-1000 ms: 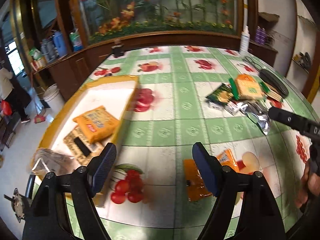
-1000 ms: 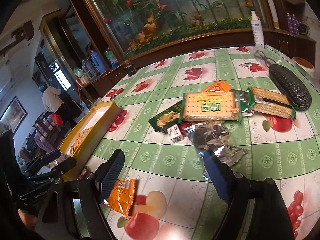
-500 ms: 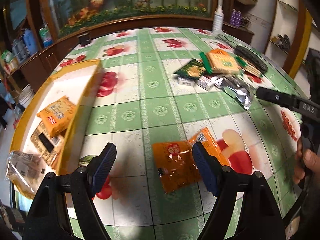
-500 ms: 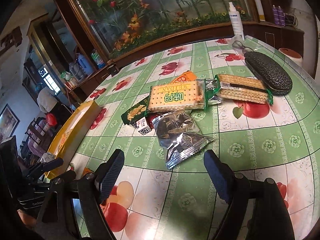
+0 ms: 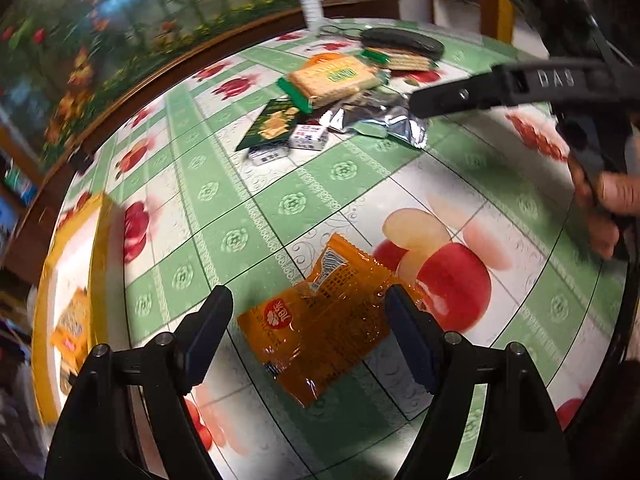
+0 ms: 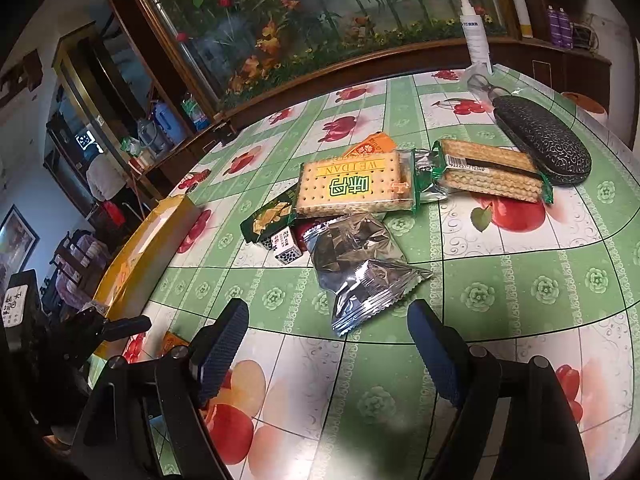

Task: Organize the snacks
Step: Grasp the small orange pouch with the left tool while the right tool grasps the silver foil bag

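An orange snack packet (image 5: 324, 320) lies flat on the fruit-print tablecloth, and my left gripper (image 5: 310, 312) hangs open just above it, one finger on either side, pads clear of it. A yellow tray (image 5: 96, 240) with an orange packet (image 5: 72, 328) in it sits at the left. In the right wrist view my right gripper (image 6: 328, 328) stands open over the cloth, just short of a silver foil packet (image 6: 360, 272). Behind that lies a pile: a large cracker pack (image 6: 356, 190), a green packet (image 6: 272, 216), small white boxes (image 6: 286, 246) and a wafer pack (image 6: 488, 172).
A black glasses case (image 6: 540, 140) and a white spray bottle (image 6: 476, 40) stand at the far right of the table. The yellow tray (image 6: 152, 240) lies along the left edge. A wooden counter rings the table's far side. A person stands far off at the left.
My left gripper has rolled and swung right and down from beside the tray to over the orange packet. My right gripper has edged toward the silver packet. Both stayed open.
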Available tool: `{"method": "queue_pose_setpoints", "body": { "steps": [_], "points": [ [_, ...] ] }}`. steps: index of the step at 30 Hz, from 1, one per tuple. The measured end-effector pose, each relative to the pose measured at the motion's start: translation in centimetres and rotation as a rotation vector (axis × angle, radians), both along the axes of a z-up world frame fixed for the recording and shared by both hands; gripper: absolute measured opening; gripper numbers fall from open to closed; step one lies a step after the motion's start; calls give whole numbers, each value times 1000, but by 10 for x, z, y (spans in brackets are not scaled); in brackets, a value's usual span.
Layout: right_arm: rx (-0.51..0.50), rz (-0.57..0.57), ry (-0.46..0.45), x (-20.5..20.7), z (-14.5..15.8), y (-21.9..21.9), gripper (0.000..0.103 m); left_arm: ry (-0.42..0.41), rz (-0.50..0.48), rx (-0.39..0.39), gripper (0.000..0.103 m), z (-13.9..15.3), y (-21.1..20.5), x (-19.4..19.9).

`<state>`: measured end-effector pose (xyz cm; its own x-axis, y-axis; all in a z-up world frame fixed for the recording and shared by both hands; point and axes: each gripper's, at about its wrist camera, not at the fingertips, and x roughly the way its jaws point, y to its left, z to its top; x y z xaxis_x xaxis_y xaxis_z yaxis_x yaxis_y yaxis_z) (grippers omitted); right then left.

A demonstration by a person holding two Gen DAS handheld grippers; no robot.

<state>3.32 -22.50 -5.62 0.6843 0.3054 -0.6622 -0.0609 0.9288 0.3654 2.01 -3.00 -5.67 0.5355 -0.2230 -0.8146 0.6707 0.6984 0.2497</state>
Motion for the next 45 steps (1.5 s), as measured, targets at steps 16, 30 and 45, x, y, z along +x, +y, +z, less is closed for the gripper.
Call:
{"method": "queue_pose_setpoints", "body": {
  "steps": [16, 30, 45],
  "points": [
    [-143, 85, 40, 33, -2, 17, 86, 215, -62, -58, 96, -16, 3, 29],
    [-362, 193, 53, 76, -8, 32, 91, 191, 8, -120, 68, -13, 12, 15],
    [-256, 201, 86, 76, -19, 26, 76, 188, 133, -159, 41, -9, 17, 19]
  ]
}}
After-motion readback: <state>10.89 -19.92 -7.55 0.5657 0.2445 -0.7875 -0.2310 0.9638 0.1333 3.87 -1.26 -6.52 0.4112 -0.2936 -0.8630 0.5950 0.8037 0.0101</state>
